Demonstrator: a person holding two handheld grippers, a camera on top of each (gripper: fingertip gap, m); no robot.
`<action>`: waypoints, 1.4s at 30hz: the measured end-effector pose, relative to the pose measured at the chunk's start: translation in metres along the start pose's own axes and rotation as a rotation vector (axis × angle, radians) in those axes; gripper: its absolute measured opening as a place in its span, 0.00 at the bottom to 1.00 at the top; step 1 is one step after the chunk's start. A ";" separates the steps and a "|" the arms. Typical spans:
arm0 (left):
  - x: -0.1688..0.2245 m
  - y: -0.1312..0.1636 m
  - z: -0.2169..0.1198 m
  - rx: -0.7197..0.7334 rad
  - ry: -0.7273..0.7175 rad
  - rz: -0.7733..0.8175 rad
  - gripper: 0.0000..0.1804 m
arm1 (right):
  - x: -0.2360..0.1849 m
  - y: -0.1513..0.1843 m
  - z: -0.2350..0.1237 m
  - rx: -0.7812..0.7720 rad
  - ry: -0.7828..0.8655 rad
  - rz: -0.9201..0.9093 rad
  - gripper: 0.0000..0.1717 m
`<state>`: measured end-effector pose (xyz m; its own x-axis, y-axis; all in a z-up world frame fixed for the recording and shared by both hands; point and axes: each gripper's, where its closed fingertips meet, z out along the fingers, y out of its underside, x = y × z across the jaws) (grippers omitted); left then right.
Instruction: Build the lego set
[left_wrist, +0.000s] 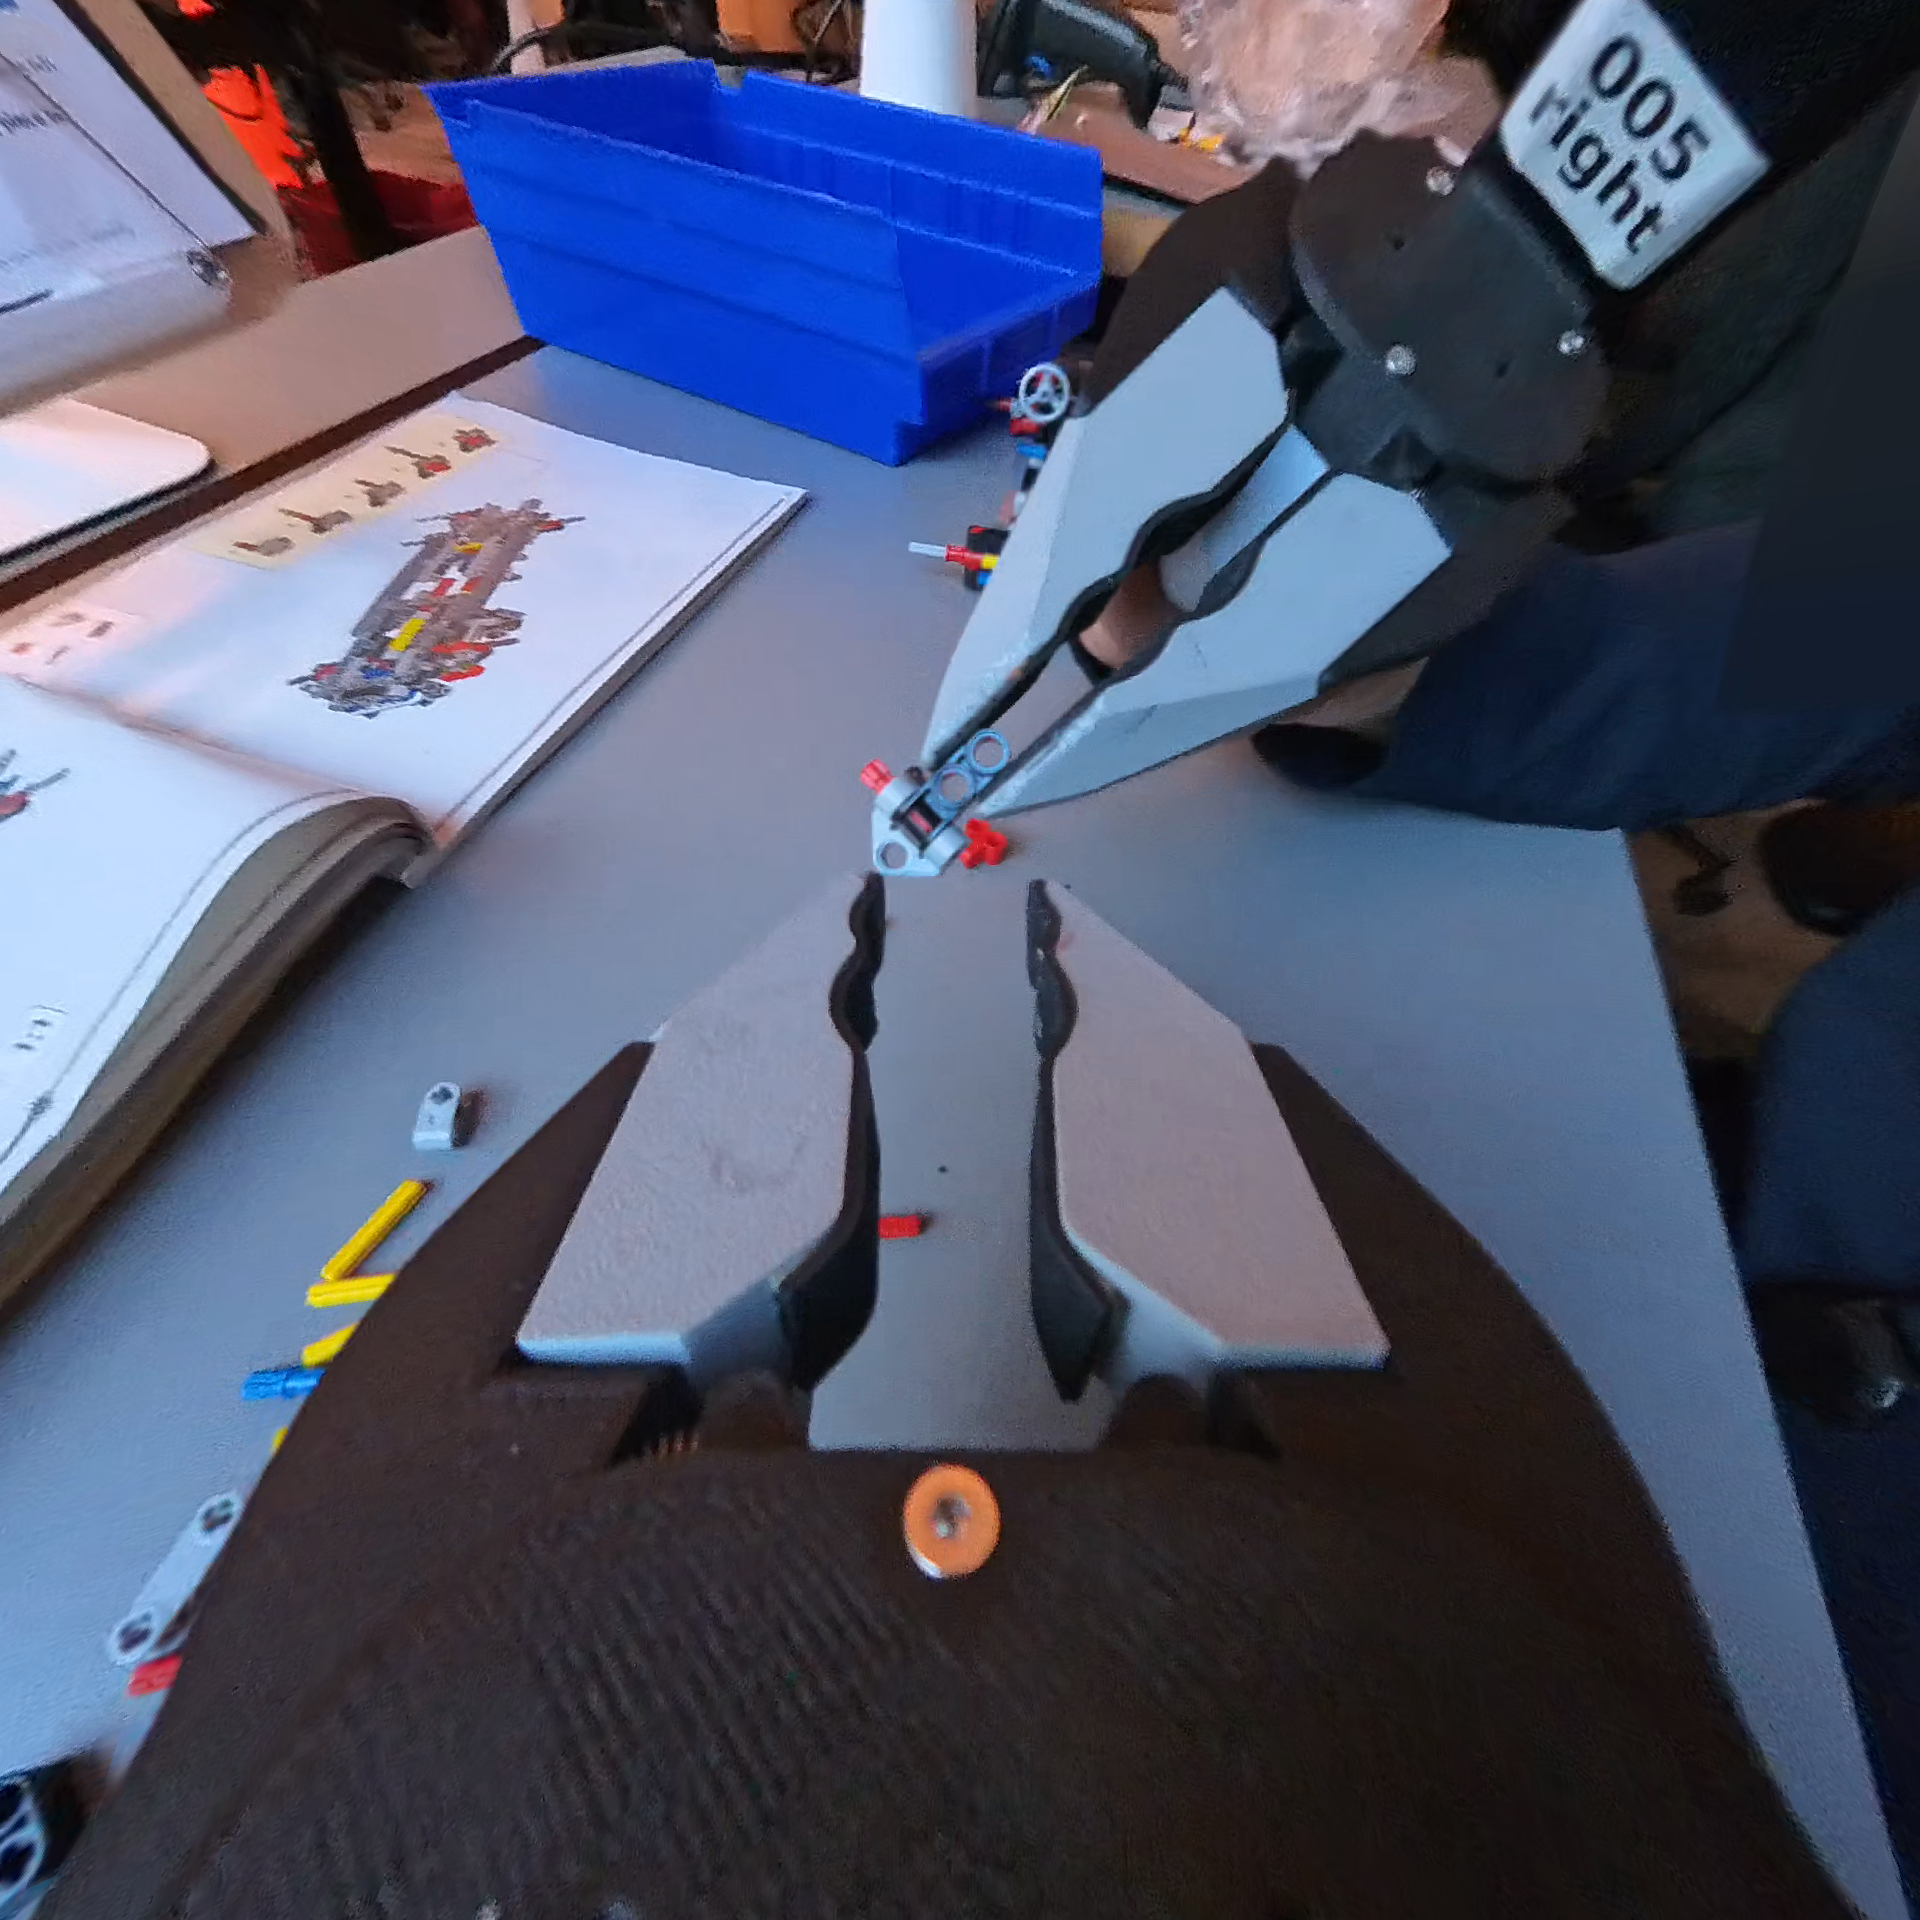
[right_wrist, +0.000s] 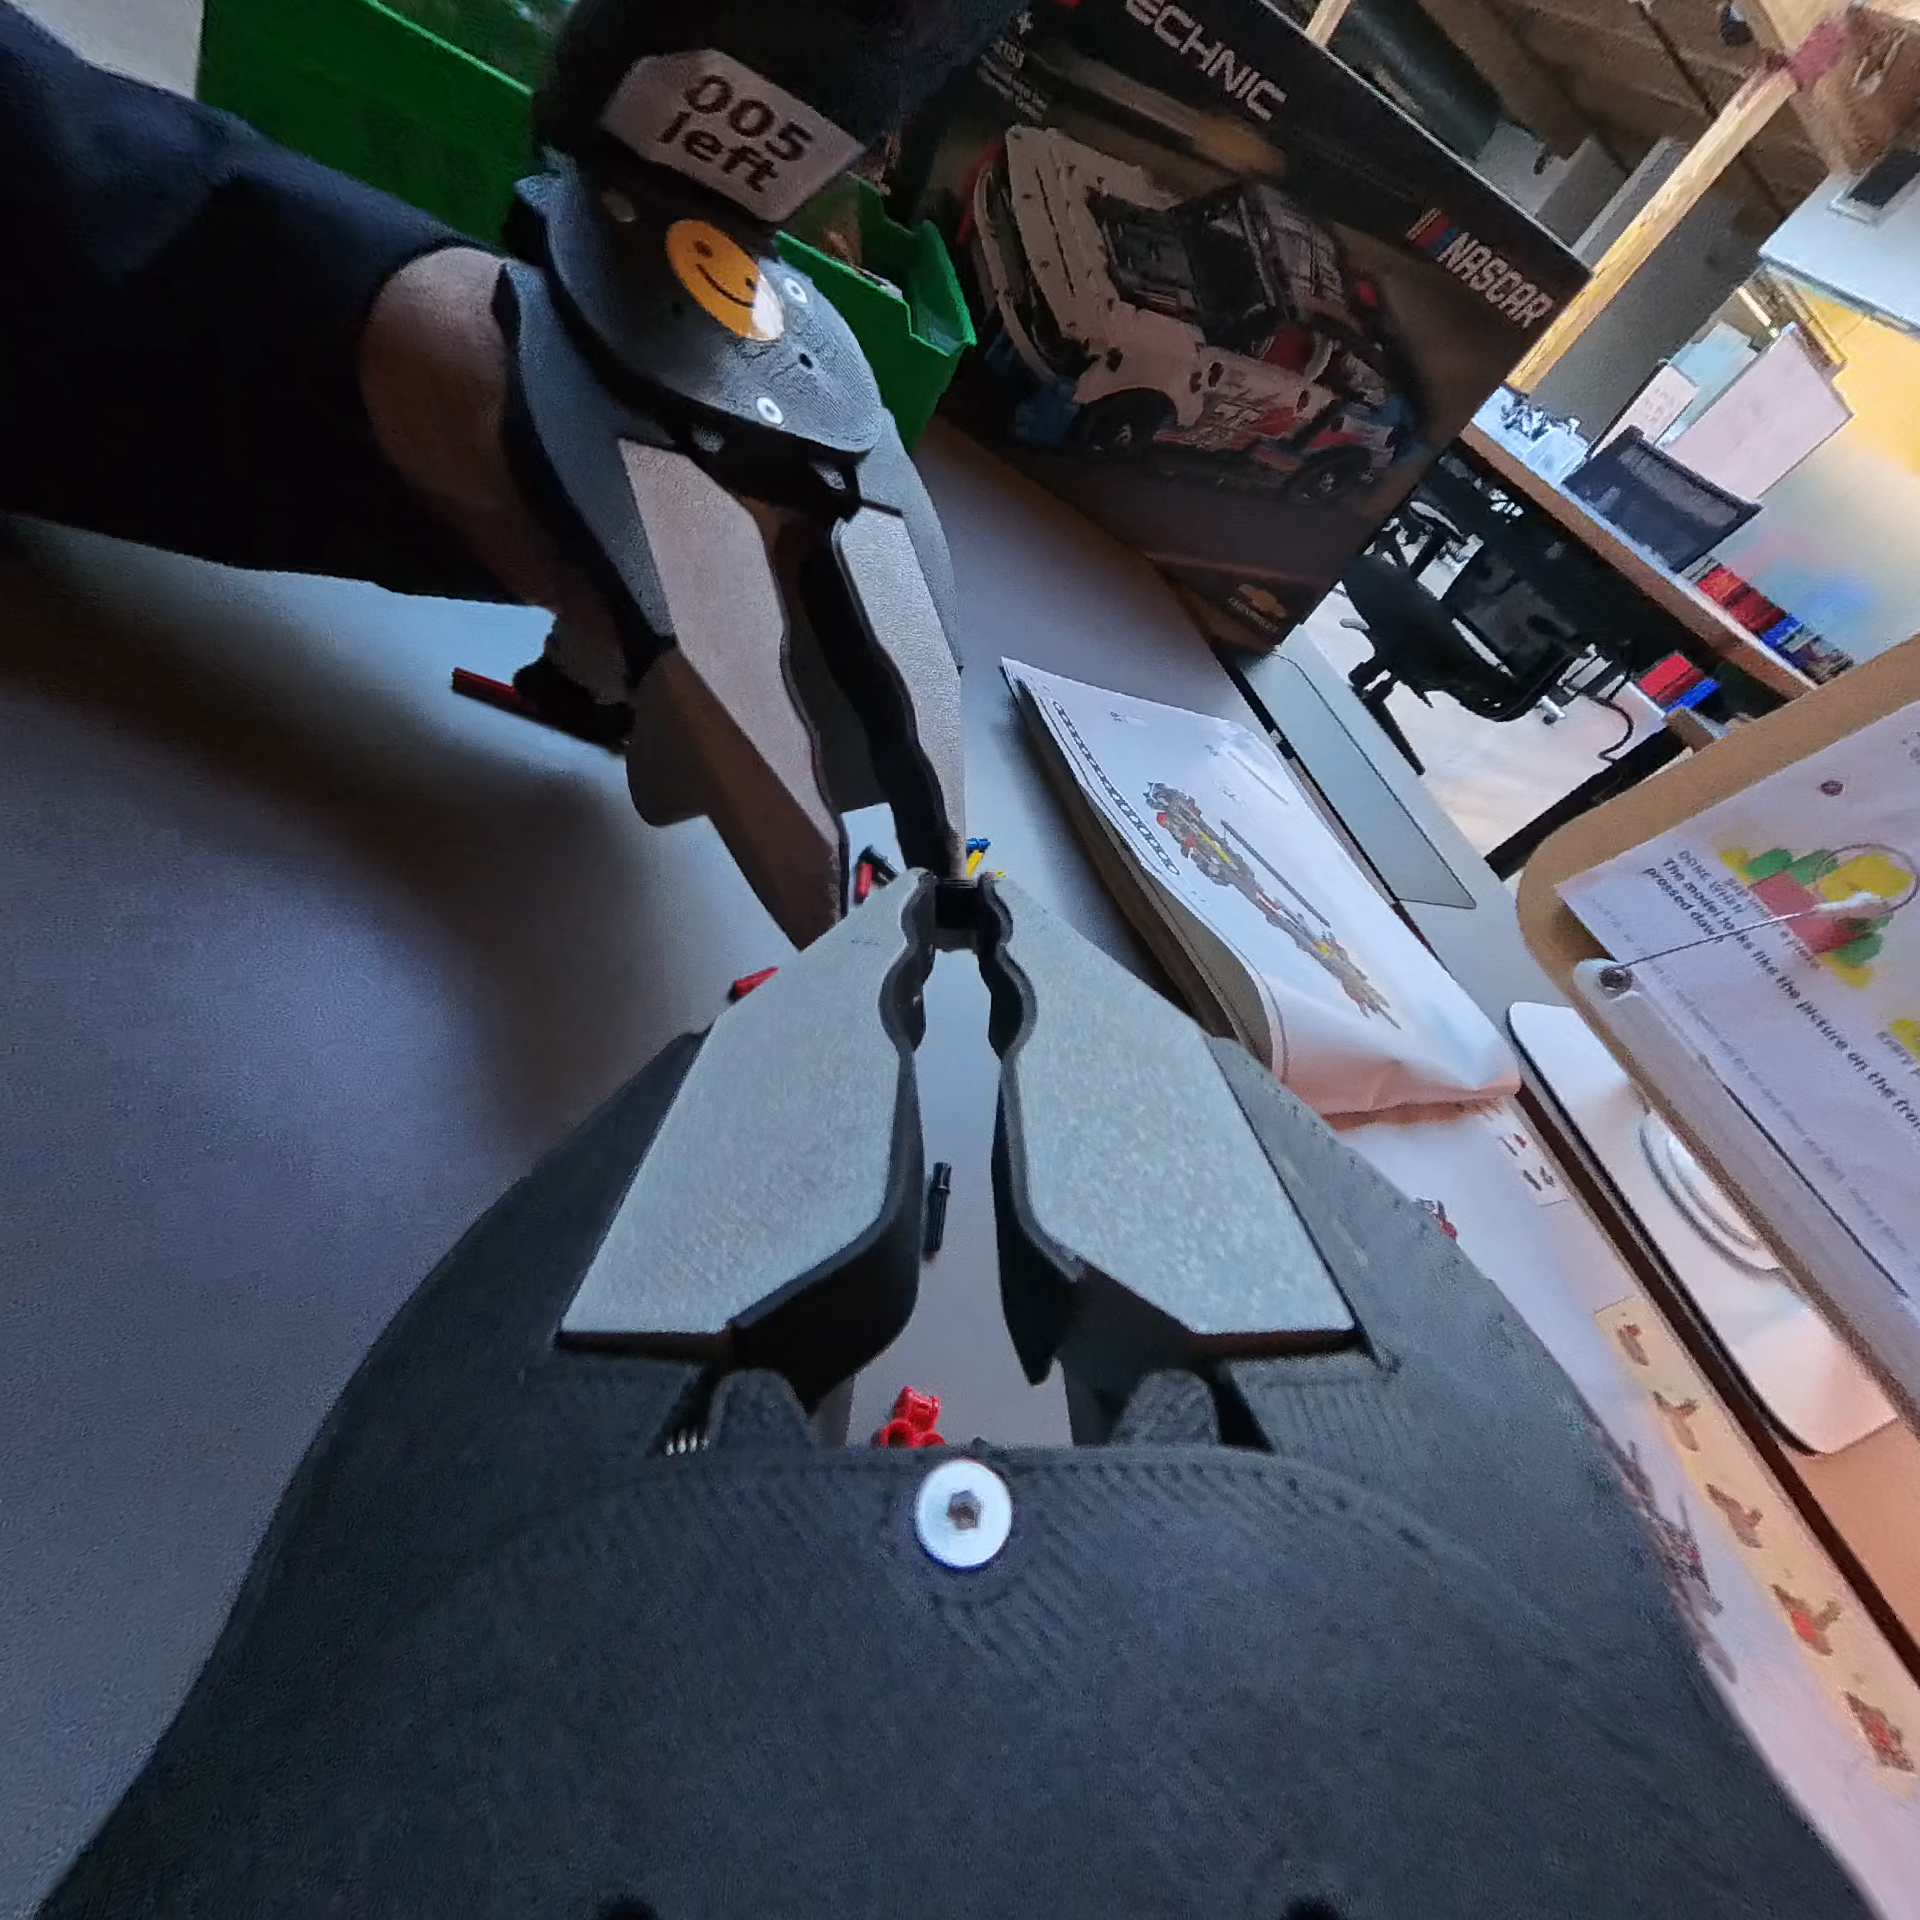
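Grey, blue and red plastic makes up the small toy-brick assembly (left_wrist: 928, 808), pinched at its blue holed beam between the fingertips of the right tool (left_wrist: 961, 781), low over the grey table (left_wrist: 1299, 987). A red connector (left_wrist: 982, 842) sits at the assembly's right side. The left tool (left_wrist: 954, 883) points at it from the near side, fingers parted with only bare table between them, its tips just short of the assembly. Between those fingers, nearer, lies a small red pin (left_wrist: 900, 1226). To the left are yellow axles (left_wrist: 369, 1236), a blue pin (left_wrist: 278, 1383) and a grey connector (left_wrist: 445, 1115). An open instruction booklet (left_wrist: 436, 644) lies farther left, and a blue bin (left_wrist: 790, 249) stands at the far side.
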<state>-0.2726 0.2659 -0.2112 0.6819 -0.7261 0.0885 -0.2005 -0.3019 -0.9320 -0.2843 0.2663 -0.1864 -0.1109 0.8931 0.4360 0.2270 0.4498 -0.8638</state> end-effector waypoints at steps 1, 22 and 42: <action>0.000 0.000 -0.001 0.014 0.015 -0.015 0.13 | -0.001 -0.001 0.000 0.005 -0.003 -0.012 0.03; -0.007 0.003 -0.009 0.041 0.099 0.145 0.09 | -0.018 0.014 0.004 0.015 -0.167 0.027 0.09; -0.038 0.019 0.006 -0.144 -0.277 0.768 0.09 | -0.010 0.039 0.022 -0.084 -0.280 0.660 0.04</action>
<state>-0.2978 0.2911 -0.2339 0.4629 -0.5895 -0.6619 -0.7565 0.1263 -0.6416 -0.2959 0.2751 -0.2303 -0.1663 0.9510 -0.2606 0.4048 -0.1752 -0.8975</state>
